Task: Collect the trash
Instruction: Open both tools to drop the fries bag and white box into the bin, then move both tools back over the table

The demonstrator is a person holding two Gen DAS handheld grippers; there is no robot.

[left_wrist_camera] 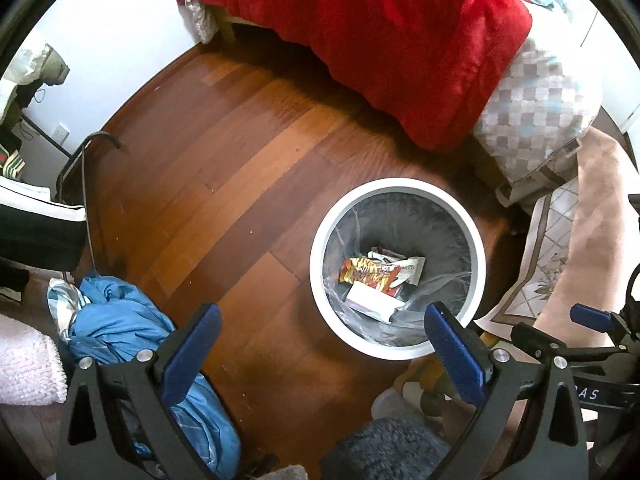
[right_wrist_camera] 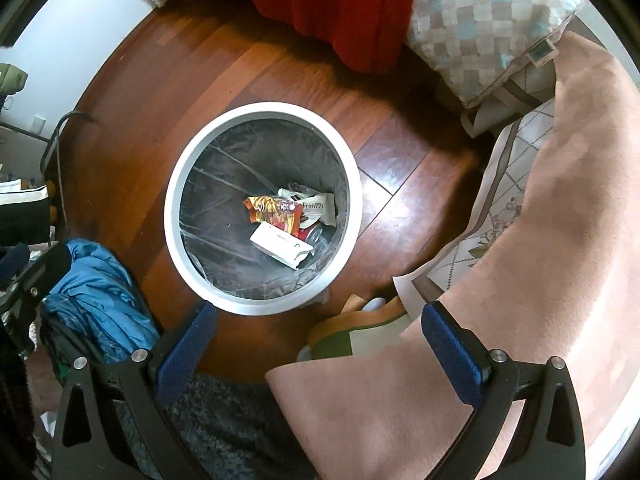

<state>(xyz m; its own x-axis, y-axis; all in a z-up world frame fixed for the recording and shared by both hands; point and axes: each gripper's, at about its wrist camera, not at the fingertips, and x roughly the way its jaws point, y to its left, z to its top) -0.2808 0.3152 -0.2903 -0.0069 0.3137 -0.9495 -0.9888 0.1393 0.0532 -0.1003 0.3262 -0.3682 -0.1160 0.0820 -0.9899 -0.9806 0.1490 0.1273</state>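
A round white bin (left_wrist_camera: 320, 276) (right_wrist_camera: 173, 216) with a clear liner stands on the wooden floor. Inside lie an orange snack wrapper (left_wrist_camera: 370, 274) (right_wrist_camera: 274, 210), a white flat pack (left_wrist_camera: 370, 302) (right_wrist_camera: 280, 246) and crumpled white paper (left_wrist_camera: 408, 270) (right_wrist_camera: 316, 206). My left gripper (left_wrist_camera: 324, 332) hangs above the floor at the bin's near left side, open and empty. Seen from its own camera, my right gripper (right_wrist_camera: 320, 332) hovers above the bin's near rim, jaws wide open with nothing between them. The right gripper's blue pad (left_wrist_camera: 592, 318) also shows at the right edge of the left wrist view.
A red blanket (left_wrist_camera: 384, 40) (right_wrist_camera: 320, 4) and a checkered pillow (left_wrist_camera: 540, 100) (right_wrist_camera: 488, 20) hang off the bed behind the bin. A pink blanket (right_wrist_camera: 540, 240) drapes at the right, blue clothing (left_wrist_camera: 120, 320) (right_wrist_camera: 92, 300) lies at the left, and a dark fuzzy mat (left_wrist_camera: 392, 452) is below.
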